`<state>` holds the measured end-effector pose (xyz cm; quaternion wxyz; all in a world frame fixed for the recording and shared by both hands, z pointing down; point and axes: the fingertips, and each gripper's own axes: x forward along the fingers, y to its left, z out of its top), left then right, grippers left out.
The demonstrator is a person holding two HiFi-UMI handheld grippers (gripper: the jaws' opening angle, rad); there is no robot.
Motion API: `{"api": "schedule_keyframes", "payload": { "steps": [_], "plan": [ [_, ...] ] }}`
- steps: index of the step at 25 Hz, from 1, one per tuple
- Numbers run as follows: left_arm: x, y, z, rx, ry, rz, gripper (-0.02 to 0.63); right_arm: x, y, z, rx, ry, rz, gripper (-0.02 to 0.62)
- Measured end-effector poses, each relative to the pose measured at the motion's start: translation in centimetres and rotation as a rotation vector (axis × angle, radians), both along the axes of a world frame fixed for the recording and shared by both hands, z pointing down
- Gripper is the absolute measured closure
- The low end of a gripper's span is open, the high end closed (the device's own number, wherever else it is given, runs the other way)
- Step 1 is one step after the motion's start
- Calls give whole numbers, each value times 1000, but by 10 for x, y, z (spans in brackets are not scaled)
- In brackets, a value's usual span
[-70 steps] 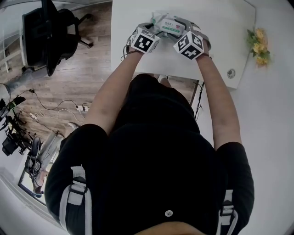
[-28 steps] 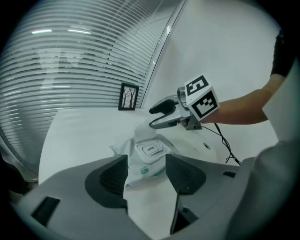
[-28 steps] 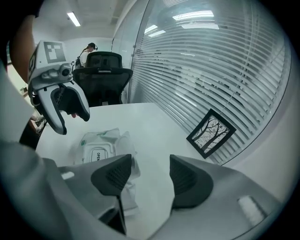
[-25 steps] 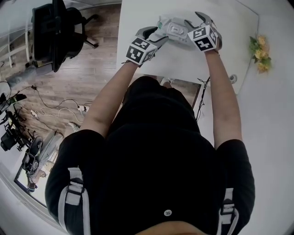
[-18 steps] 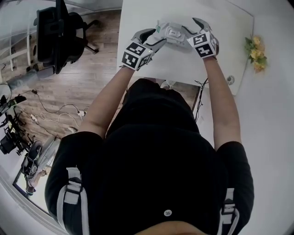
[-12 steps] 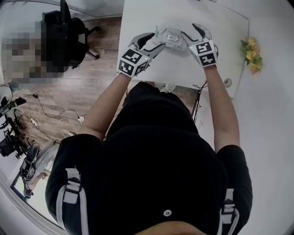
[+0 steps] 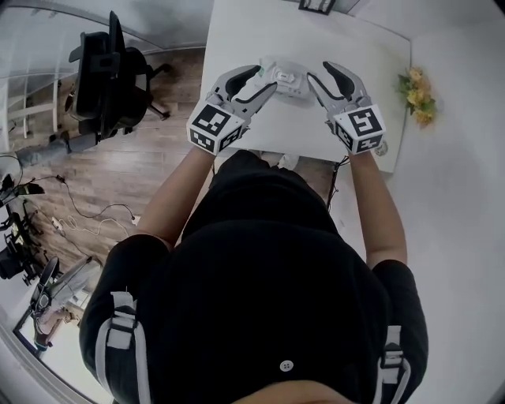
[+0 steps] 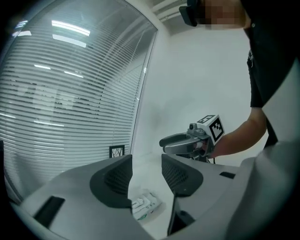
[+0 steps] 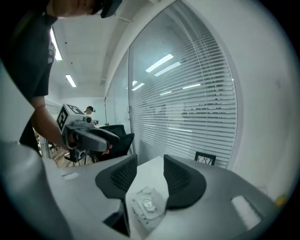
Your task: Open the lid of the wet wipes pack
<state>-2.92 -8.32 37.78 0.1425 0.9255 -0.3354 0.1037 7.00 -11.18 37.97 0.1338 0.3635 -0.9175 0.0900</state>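
The wet wipes pack (image 7: 282,77) lies flat on the white table (image 7: 363,47), white lid side up; whether the lid is open I cannot tell. My left gripper (image 7: 256,80) hangs above the pack's left end and my right gripper (image 7: 325,77) above its right end. Both pairs of jaws are closing with nothing between them. In the left gripper view the pack (image 8: 145,205) lies on the table below my left gripper (image 8: 146,176), with my right gripper (image 8: 183,142) opposite. In the right gripper view the pack (image 9: 147,206) sits below my right gripper (image 9: 150,179).
Yellow flowers (image 7: 416,93) lie at the table's right edge. A small framed picture (image 7: 316,5) stands at the far edge. A black office chair (image 7: 110,71) stands on the wooden floor to the left, with cables (image 7: 71,213) nearer. Window blinds (image 8: 56,93) run behind the table.
Both grippers have lifted off the ends of the pack and drawn back toward the person. The pack stays on the table.
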Motion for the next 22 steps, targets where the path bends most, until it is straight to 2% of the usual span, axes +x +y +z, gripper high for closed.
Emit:
{"api": "schedule_keyframes", "payload": {
  "steps": [5,13,17,22],
  "plan": [
    [7,8,-26,60,22,-8,457,-3,24,-33,57,-78,-17,459],
    [10,17,-41,121,33,-19,590,-10,51,-60,148,-93,-41,530],
    [16,22,-51,153,39,-10,598,-6,57,-70,170,-108,-35,584],
    [23,26,-59,172,50,9,598,-1,58,-75,166,-119,-28,584]
  ]
}}
